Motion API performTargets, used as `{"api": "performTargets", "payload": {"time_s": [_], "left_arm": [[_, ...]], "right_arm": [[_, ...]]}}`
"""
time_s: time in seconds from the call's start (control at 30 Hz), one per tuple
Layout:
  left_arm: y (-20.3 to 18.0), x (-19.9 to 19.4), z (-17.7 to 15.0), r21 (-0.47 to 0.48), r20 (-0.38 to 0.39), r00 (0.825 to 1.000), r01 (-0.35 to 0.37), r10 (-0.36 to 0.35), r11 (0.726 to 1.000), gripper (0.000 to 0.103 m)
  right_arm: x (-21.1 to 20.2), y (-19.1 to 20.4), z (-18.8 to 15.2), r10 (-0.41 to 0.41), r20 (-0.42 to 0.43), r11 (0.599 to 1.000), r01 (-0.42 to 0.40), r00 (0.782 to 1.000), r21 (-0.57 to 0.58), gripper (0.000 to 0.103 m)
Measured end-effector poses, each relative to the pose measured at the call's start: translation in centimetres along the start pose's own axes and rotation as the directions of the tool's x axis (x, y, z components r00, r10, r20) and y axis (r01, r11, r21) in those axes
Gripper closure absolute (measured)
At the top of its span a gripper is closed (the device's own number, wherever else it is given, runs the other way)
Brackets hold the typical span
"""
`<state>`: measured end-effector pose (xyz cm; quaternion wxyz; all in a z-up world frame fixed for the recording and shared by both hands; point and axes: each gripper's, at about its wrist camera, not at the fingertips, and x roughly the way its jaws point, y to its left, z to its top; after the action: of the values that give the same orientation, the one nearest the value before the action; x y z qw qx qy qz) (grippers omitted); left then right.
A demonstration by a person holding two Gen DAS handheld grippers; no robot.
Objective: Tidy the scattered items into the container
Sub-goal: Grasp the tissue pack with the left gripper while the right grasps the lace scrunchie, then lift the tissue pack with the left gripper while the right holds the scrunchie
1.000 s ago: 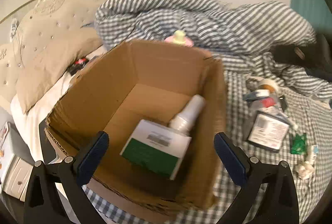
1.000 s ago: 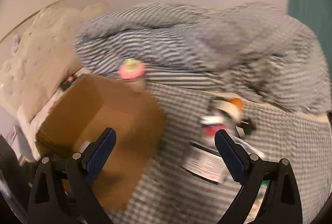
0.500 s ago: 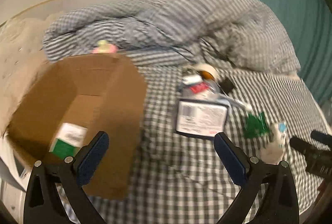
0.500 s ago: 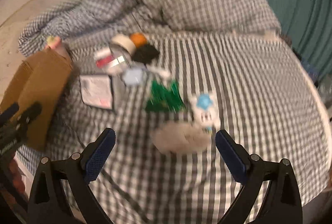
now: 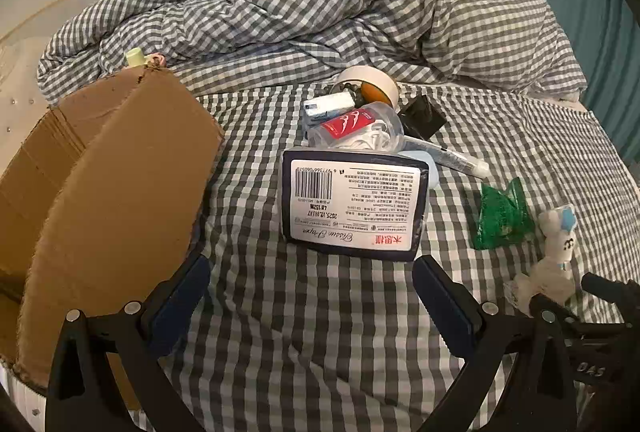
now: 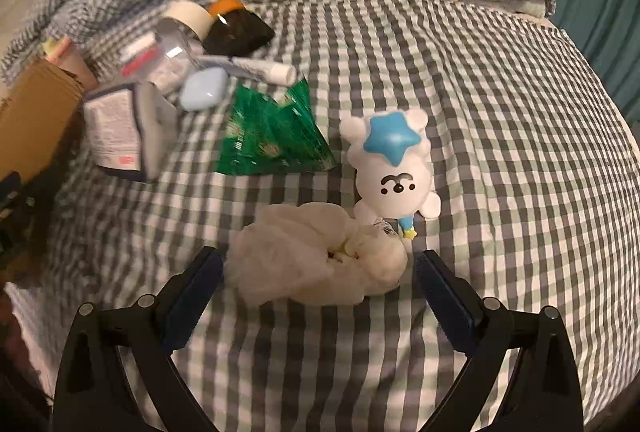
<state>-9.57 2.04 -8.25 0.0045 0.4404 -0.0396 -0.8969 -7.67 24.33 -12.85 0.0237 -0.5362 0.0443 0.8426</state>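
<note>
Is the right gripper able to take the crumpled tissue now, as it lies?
Probably yes. The right gripper is open, and the tissue lies on the sheet between its fingertips with nothing over it. The toy bear touches its far side, so closing may nudge that.

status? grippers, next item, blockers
Left gripper open, empty, facing tissue pack. Right gripper open, straddling crumpled wad. Box left of pile. Nothing in the way.
</note>
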Motion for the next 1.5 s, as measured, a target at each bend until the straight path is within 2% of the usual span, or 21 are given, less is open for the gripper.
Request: {"api": "performTargets", "payload": {"time_s": [0.13,0.17,0.2,0.23,0.3,0.47,0.63,0.77,0.93,1.1,1.3,1.5], "left_arm": [[-0.2,1.3,0.4,-0.014,-0.014,1.0,0.02,-0.02,1.0,0.0],[-0.3,1.6,0.6,-0.016,-0.021,1.0,0.016,-0.017,1.0,0.0],[-0.5,1.8,0.7,-0.015,-0.024,1.0,0.011,-0.011,1.0,0.0],[-0.7,2.0,0.8,-0.012,-0.024,1.0,0.01,-0.01,1.0,0.0],[-0.9,2.4,1.1,-0.009,-0.02,1.0,0.017,-0.018,1.0,0.0],[-1.7,3.4,1.7,-0.01,-0.017,0.997,0.07,-0.07,0.998,0.0],[-2.6,4.7,2.8,-0.008,-0.031,0.997,0.069,-0.069,0.998,0.0],[-3.5,6.9,3.4,-0.018,-0.035,0.999,0.031,-0.031,0.999,0.0],[-4.0,9.1,3.5,-0.06,0.012,1.0,-0.02,0.02,0.998,0.0],[-3.5,9.8,3.8,-0.08,-0.002,1.0,-0.014,0.013,0.997,0.0],[-4.2,10.3,3.2,-0.031,-0.025,0.999,0.034,-0.035,0.999,0.0],[-5.5,12.0,3.8,0.047,-0.077,0.997,-0.014,0.018,0.999,0.0]], "right_arm": [[2.2,0.2,-0.1,-0.042,-0.045,0.999,0.041,0.998,-0.02,0.006],[2.6,0.1,-0.1,-0.049,-0.053,0.999,0.048,0.997,-0.017,0.014],[2.8,-0.1,-0.1,-0.039,-0.058,0.999,0.038,0.998,-0.012,0.04],[2.8,-0.2,-0.1,-0.029,-0.059,1.0,0.028,0.998,-0.007,0.047],[2.3,-0.6,0.1,-0.023,-0.045,1.0,0.023,0.999,0.007,0.08],[1.9,-1.4,0.2,0.03,-0.058,0.999,-0.028,0.998,0.026,0.08],[1.9,-1.7,-0.1,0.049,-0.06,0.998,-0.047,0.997,0.032,0.079],[2.2,-1.8,0.1,0.063,-0.059,0.997,-0.06,0.996,0.046,0.078],[2.3,-1.8,0.1,0.066,-0.059,0.997,-0.064,0.996,0.048,0.078],[2.3,-1.7,0.0,0.064,-0.056,0.997,-0.061,0.996,0.051,0.078],[2.4,-1.8,0.0,0.065,-0.049,0.997,-0.062,0.997,0.054,0.077],[2.6,-1.9,0.1,0.062,-0.05,0.997,-0.06,0.997,0.052,0.077]]}}
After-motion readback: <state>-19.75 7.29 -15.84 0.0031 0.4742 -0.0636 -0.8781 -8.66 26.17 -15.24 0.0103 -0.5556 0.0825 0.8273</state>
